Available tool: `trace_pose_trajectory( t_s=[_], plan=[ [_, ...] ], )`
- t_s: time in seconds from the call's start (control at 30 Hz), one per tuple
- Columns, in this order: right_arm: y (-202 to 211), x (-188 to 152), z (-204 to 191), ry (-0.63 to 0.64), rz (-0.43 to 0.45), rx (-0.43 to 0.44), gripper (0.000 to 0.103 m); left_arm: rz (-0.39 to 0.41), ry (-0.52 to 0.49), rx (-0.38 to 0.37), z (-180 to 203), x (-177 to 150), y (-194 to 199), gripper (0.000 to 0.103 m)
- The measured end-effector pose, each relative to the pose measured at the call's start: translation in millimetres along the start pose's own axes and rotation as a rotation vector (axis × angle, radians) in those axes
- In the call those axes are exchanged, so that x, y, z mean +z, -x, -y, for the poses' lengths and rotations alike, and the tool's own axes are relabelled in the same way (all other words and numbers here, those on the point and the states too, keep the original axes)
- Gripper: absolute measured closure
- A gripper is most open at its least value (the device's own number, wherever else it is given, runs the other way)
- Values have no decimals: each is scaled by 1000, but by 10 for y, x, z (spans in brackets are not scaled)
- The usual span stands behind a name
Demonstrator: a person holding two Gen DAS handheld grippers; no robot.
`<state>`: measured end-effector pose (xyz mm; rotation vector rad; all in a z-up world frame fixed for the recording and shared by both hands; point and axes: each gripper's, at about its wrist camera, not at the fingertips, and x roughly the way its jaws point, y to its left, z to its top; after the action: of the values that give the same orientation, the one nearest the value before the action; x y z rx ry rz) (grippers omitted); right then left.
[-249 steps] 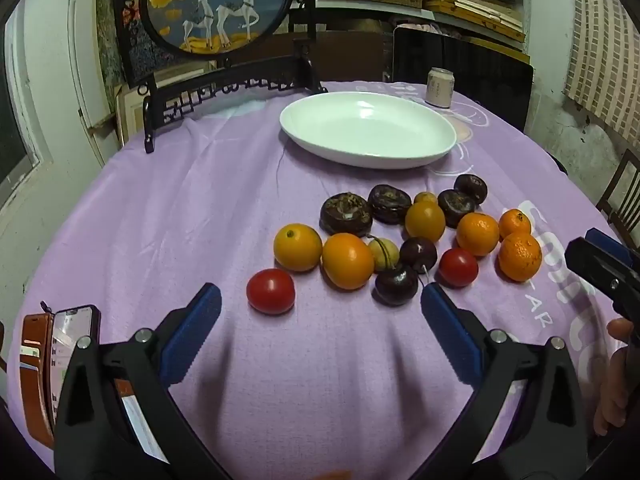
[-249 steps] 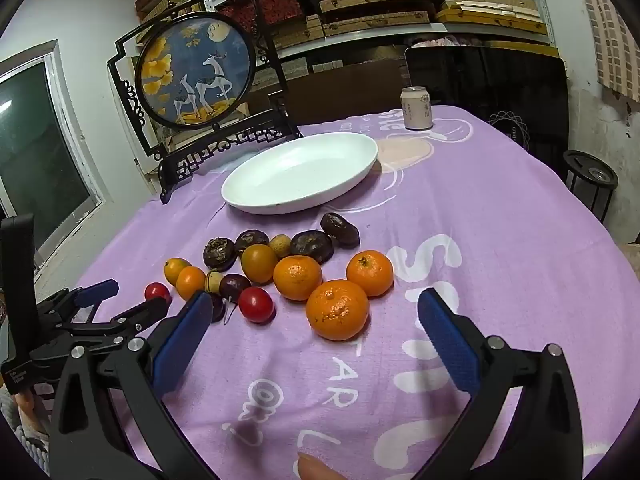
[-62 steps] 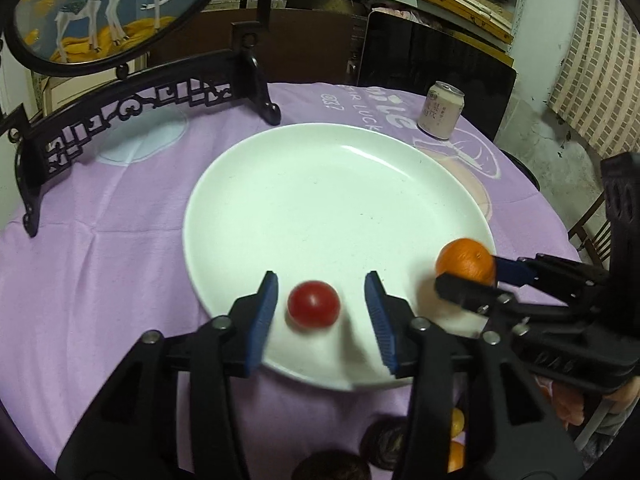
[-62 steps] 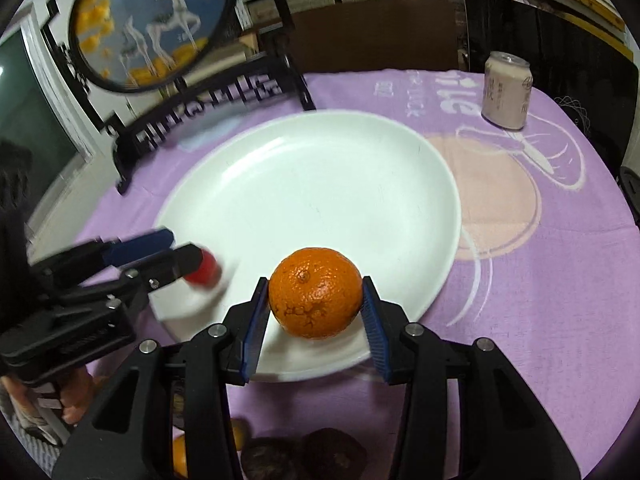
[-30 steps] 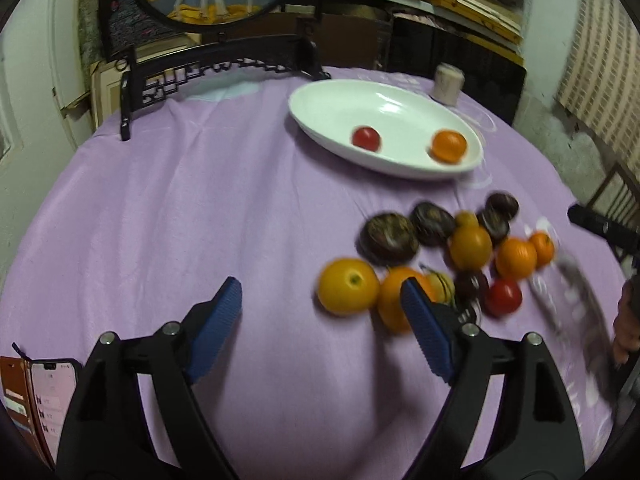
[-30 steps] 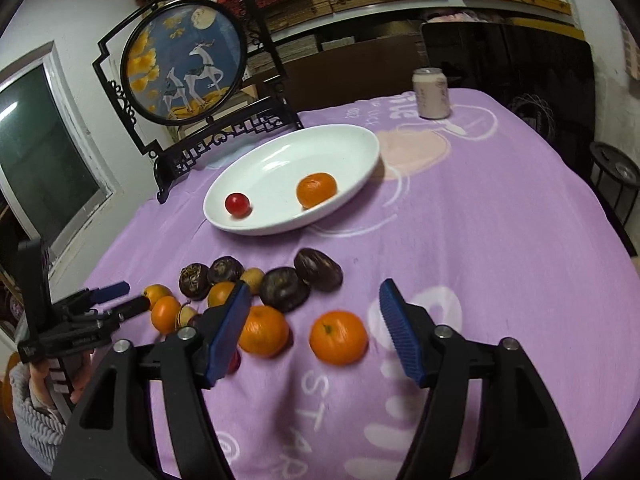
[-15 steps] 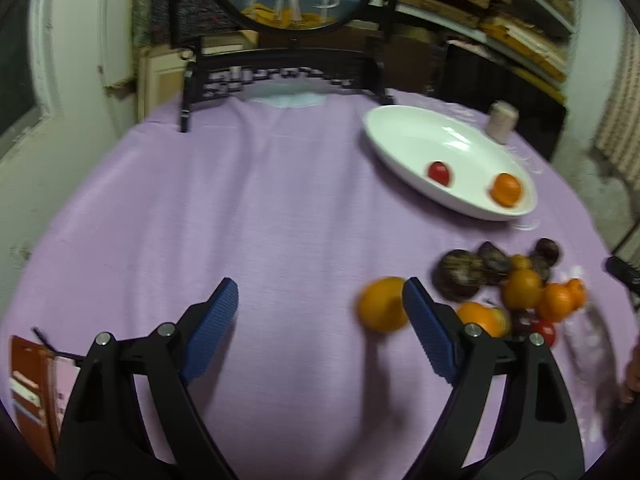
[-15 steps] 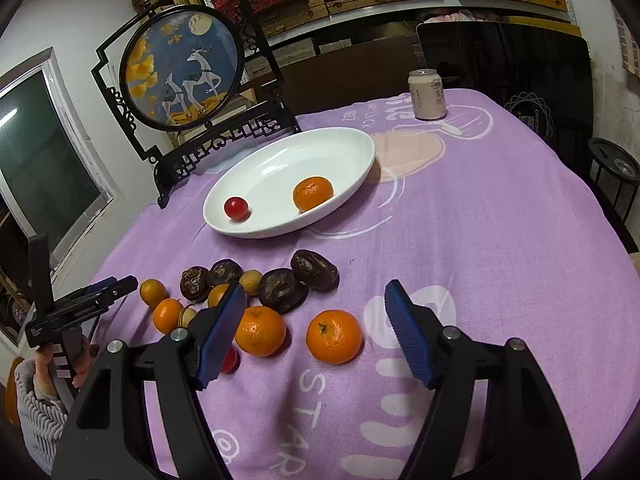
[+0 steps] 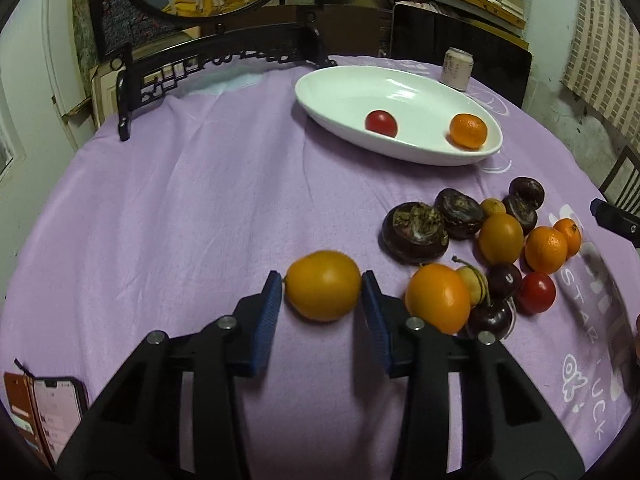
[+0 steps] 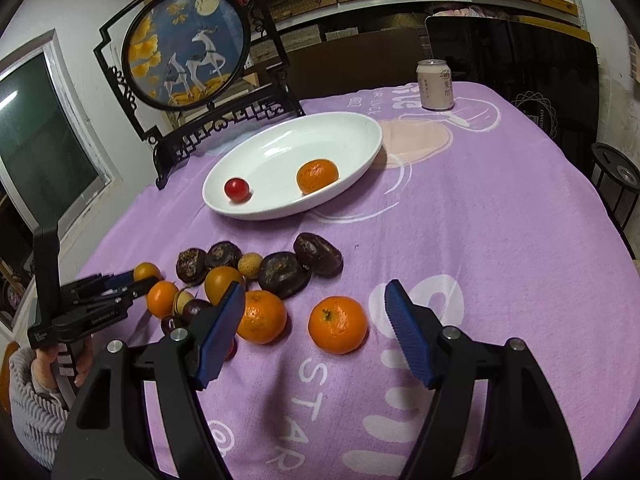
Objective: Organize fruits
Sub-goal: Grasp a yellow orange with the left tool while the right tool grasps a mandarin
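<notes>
**Two fruits plated, a dozen to go**

The left tool (image 9: 322,298) pinches a smooth yellow-orange citrus (image 9: 322,285) on the purple fleece tabletop (image 9: 200,200). The glossy white oval plate (image 9: 340,92) holds a tomato (image 9: 381,122) and a dimpled mandarin (image 9: 468,131). The right tool (image 10: 314,316) hangs wide open over another mandarin (image 10: 338,323).

One white plate (image 10: 360,168) holds two fruits (image 10: 317,176); twelve more fruits (image 10: 338,324) lie on the cloth.
</notes>
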<state>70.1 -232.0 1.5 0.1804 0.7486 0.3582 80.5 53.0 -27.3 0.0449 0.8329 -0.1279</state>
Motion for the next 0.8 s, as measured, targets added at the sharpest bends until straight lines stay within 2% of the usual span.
trace_pose_trajectory(
  t_s=[0.13, 0.27, 0.37, 0.43, 0.53, 0.63, 0.8],
  plan=[
    [-64, -24, 10, 1, -39, 9, 31, -21, 4, -29, 9, 7, -44, 66],
    [-147, -69, 6, 11, -83, 8, 40, -18, -3, -25, 32, 6, -27, 66],
    [-224, -116, -29, 39, -110, -28, 42, -18, -4, -29, 43, -2, -15, 66],
    [-248, -126, -25, 43, -114, -42, 46, -18, -4, -28, 44, -5, -13, 66],
    [-339, -142, 54, 12, -157, -42, 57, -20, -2, -30, 45, -9, -13, 66],
    [-347, -132, 91, 1, -146, -42, 65, -21, -4, -30, 49, -9, -10, 66],
    [-294, -113, 119, -16, -115, -27, 66, -9, -9, -38, 67, 7, 31, 66]
  ],
)
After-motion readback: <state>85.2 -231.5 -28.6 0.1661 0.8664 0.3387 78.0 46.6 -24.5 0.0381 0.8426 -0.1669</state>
